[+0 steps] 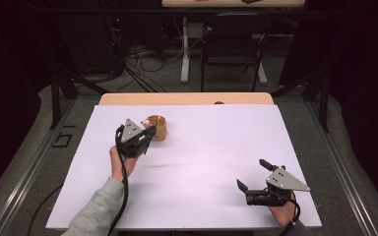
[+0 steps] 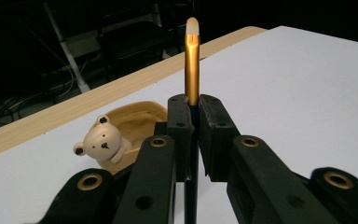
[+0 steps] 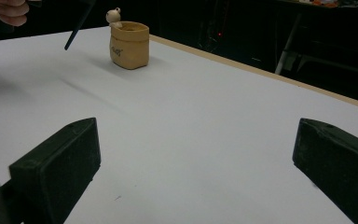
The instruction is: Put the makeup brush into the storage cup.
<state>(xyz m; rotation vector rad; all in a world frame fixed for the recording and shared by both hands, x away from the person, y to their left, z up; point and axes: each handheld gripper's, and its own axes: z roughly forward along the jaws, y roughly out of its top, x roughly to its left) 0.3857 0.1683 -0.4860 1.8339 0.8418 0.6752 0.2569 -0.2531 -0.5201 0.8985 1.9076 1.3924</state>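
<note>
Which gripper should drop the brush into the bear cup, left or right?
Left, likely. The left gripper is already shut on the brush, beside the bear cup. The right gripper is open, holds nothing and sits across the table.

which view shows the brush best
The left gripper view: the brush stands close up, clamped in the left tool, gold ferrule and pale tip clear. The right gripper view catches its dark end.

Left hand-held gripper (image 2: pixel 192 116) clamped, right hand-held gripper (image 3: pixel 196 154) agape
</note>
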